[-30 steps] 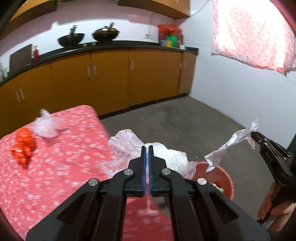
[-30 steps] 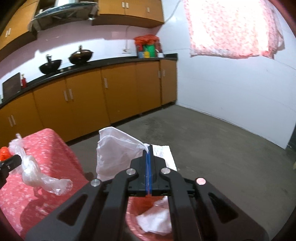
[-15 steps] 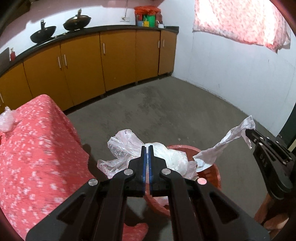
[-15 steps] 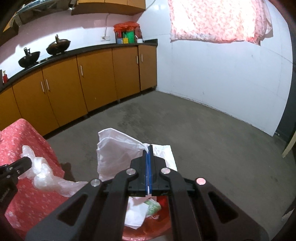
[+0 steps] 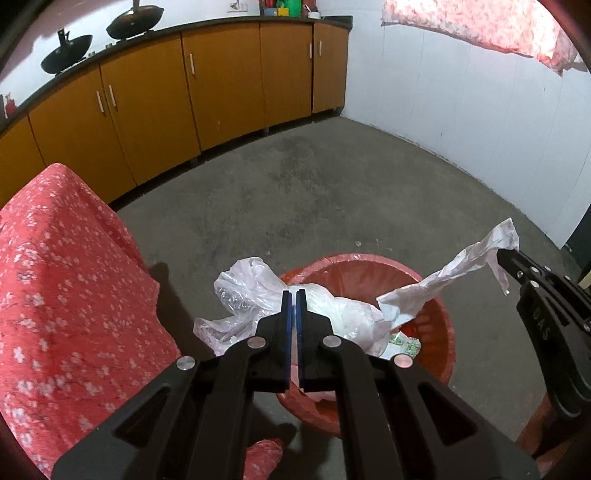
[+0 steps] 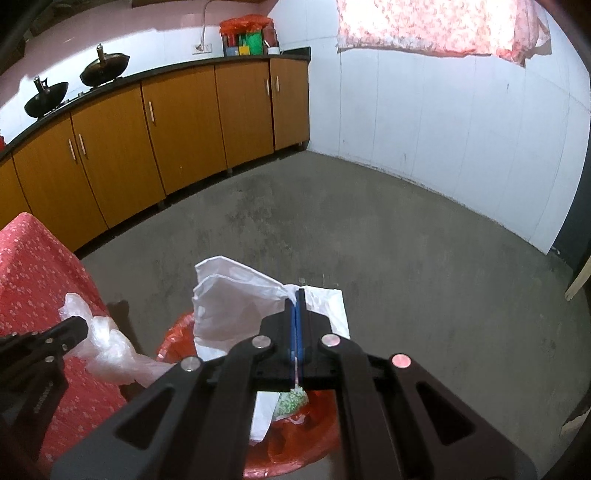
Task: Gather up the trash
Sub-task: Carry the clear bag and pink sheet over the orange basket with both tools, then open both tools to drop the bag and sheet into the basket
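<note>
Left wrist view: your left gripper [image 5: 293, 295] has its blue pads pinched tight on a clear plastic bag [image 5: 243, 291], and that crumpled film billows out just past the fingertips, hanging over the near-left rim of the red bin [image 5: 439, 343]. The bin stands on the grey floor [image 5: 295, 192], lined with a red bag, and there's white paper and a scrap of green-printed wrapper [image 5: 404, 341] already down inside it. Over on the right, your right gripper [image 5: 502, 254] comes in from the edge, clamped on a white plastic bag [image 5: 443, 280] that trails down to the bin's far-right rim. Beside the bin on the left, the table [image 5: 62, 295] under its red flowered cloth ends at a draped corner, close to the bin.

Right wrist view now: the fingers [image 6: 293, 325] are closed hard on the white bag, which fans out wide above the bin mouth. Further back, a row of orange cabinets [image 6: 184, 122] runs along the wall, two black woks [image 6: 105, 68] sitting on the dark counter, and a red flowered curtain [image 6: 436, 26] glows over the white tiled wall.
</note>
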Available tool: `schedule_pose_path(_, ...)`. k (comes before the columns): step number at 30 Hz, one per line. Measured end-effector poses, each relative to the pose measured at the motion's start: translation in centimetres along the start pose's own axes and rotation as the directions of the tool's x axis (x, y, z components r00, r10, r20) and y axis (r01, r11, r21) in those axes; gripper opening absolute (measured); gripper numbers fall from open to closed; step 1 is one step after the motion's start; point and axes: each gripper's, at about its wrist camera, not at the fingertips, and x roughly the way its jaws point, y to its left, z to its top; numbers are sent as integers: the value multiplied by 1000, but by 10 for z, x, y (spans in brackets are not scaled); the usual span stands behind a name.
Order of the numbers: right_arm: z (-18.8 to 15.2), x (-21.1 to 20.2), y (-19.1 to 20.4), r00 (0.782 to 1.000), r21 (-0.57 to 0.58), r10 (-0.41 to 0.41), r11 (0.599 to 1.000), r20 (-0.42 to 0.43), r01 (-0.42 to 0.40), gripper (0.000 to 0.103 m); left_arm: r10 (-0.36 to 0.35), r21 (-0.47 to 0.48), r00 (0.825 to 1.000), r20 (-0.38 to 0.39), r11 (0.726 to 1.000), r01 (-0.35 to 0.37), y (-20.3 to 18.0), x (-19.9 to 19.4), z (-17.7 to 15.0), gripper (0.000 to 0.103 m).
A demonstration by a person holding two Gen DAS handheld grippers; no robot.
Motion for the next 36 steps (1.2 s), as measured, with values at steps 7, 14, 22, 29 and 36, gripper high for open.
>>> schedule_pose_path(7,-4,16,4,999,-13,29,999,-41,-30,2,-15,34,1000,-27,999,16,-13,21,3,2)
schedule_pose_path(14,-5,24,4,997,-25,37,999,-62,-39,3,-9,45,999,-44,999,11,-17,32,-1,2)
schedule_pose_path(22,-4,24,3,997,-20,43,999,-64,-44,12,-17,39,998,-64,999,20,-16,39,0,10)
schedule_pose_path(29,-5,17,-2,998,-24,40,999,-50,-41,15,-22,30,998,-54,999,23,-16,37,2,22)
schedule_pose_path(36,8,-2,6,999,-56,33,998,1,-33,24,-48,-49,999,7,998,48,7,4,19,26)
